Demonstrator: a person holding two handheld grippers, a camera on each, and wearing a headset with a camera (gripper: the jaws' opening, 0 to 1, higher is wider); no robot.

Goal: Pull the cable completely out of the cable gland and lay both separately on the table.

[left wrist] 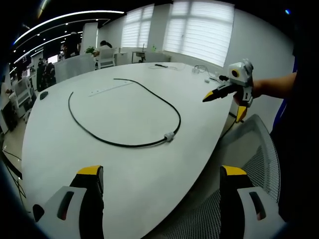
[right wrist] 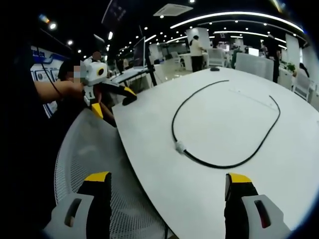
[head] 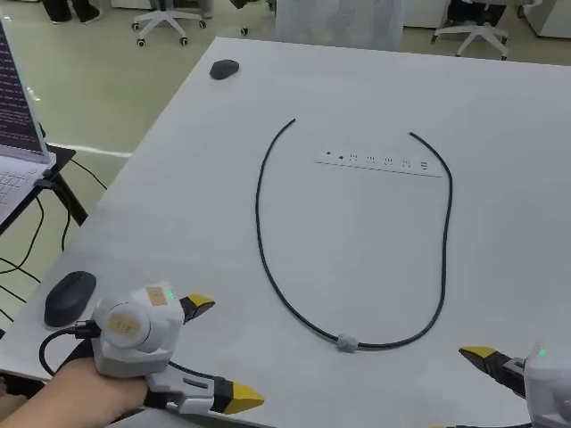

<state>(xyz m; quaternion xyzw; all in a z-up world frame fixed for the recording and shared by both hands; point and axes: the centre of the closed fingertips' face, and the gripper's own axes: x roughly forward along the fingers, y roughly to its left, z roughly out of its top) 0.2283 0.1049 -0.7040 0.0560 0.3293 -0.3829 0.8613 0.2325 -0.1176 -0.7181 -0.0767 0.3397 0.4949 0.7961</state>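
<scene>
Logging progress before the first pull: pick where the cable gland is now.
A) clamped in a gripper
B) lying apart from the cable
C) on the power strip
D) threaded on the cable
D: the cable gland sits on the black cable at the near bend of its loop, flat on the table.

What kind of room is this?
Probably an open office or lab: swivel chairs stand on the floor, a laptop sits at the left, and the big white table carries a power strip and a mouse.
</scene>
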